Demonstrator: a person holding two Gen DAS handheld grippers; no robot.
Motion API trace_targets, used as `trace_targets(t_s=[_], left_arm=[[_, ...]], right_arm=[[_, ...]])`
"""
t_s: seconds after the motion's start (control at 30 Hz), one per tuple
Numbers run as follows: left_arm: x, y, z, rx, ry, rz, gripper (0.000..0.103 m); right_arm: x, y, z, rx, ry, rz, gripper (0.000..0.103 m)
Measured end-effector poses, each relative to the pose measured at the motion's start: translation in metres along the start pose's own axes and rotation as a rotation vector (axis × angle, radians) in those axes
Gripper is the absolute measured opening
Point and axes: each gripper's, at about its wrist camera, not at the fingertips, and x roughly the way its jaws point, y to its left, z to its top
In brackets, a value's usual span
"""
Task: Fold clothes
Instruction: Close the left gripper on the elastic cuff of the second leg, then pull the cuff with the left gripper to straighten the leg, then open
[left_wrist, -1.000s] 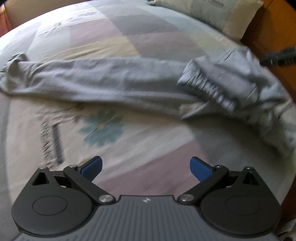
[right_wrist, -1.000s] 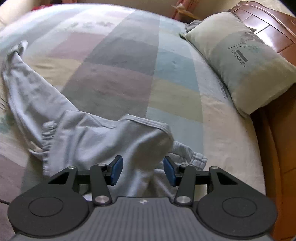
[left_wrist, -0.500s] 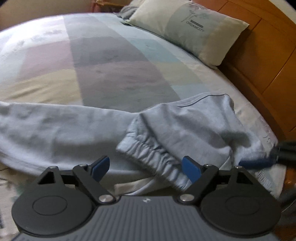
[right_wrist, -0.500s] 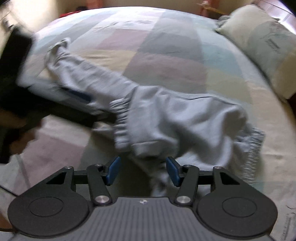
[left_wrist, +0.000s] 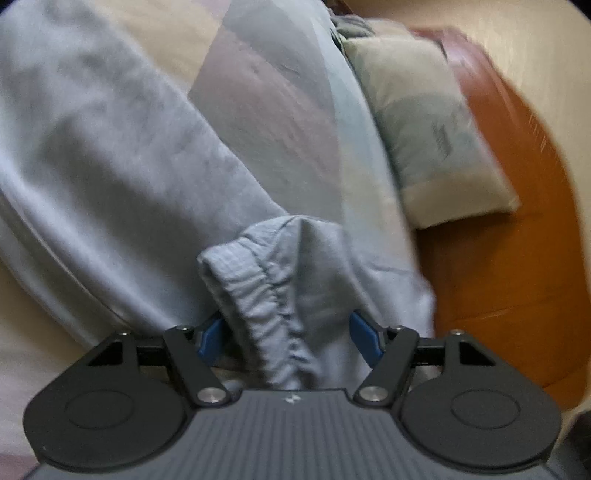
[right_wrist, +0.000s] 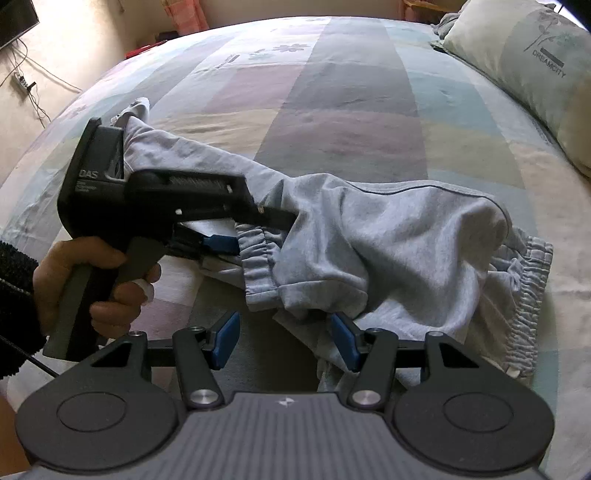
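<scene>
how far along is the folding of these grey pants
Barely begun. The grey sweatpants lie crumpled on the bed, no neat fold yet. In hand: the left gripper is open around the elastic waistband; the right gripper is open at the near edge. Left: grasping, flattening, every fold.

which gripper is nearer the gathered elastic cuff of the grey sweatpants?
Left. The left gripper has the grey sweatpants' elastic cuff between its open fingers. The right gripper is open too, lower down at the folded fabric edge, short of that cuff.
</scene>
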Motion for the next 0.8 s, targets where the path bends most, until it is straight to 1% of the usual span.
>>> trace_targets(t_s=[0.07, 0.13, 0.23, 0.27, 0.3, 0.33, 0.4, 0.43, 0.47, 0.53, 0.57, 0.6, 0.63, 0.67, 0.73, 0.8], left_arm=[[0.003, 0.016, -0.002, -0.09, 0.013, -0.067, 0.069], [0.005, 0.027, -0.003, -0.142, 0.0, -0.108, 0.067], [0.005, 0.038, 0.0, -0.219, -0.023, -0.158, 0.056], [0.003, 0.041, -0.001, -0.256, -0.03, -0.167, 0.047], [0.001, 0.045, -0.002, -0.296, -0.036, -0.182, 0.046], [-0.003, 0.047, -0.004, -0.324, -0.042, -0.212, 0.046], [-0.004, 0.046, -0.01, -0.339, -0.046, -0.273, 0.046], [-0.001, 0.045, -0.013, -0.342, -0.04, -0.29, 0.046], [0.003, 0.045, -0.016, -0.343, -0.033, -0.287, 0.046], [0.018, 0.051, -0.017, -0.355, -0.027, -0.248, 0.045], [0.024, 0.056, -0.017, -0.369, -0.028, -0.232, 0.019], [0.027, 0.058, -0.019, -0.387, -0.032, -0.226, 0.01], [0.026, 0.06, -0.021, -0.409, -0.039, -0.23, 0.011], [0.025, 0.058, -0.024, -0.407, -0.046, -0.224, 0.011], [0.023, 0.05, -0.029, -0.366, -0.061, -0.194, 0.011], [0.024, 0.046, -0.03, -0.362, -0.073, -0.174, 0.012]], right_arm=[[0.0, 0.0, -0.001, 0.001, -0.002, 0.001, 0.063], [0.002, -0.001, -0.002, 0.005, 0.002, 0.004, 0.063], [0.005, -0.001, -0.004, 0.007, 0.014, 0.011, 0.063], [0.006, -0.001, -0.005, 0.008, 0.017, 0.012, 0.063], [0.006, 0.0, -0.006, 0.01, 0.021, 0.013, 0.063], [0.005, 0.0, -0.007, 0.011, 0.022, 0.014, 0.063], [0.003, 0.0, -0.008, 0.012, 0.021, 0.014, 0.063], [0.003, 0.0, -0.009, 0.012, 0.022, 0.013, 0.064], [0.003, 0.0, -0.01, 0.013, 0.024, 0.012, 0.064], [0.003, 0.0, -0.012, 0.013, 0.027, 0.01, 0.064], [0.003, 0.0, -0.013, 0.014, 0.029, 0.009, 0.064], [0.003, 0.0, -0.014, 0.014, 0.031, 0.008, 0.064], [0.001, 0.001, -0.015, 0.015, 0.031, 0.006, 0.064], [0.0, 0.001, -0.016, 0.016, 0.03, 0.004, 0.064], [-0.001, 0.0, -0.019, 0.023, 0.035, 0.004, 0.065], [0.0, -0.001, -0.023, 0.029, 0.044, 0.001, 0.065]])
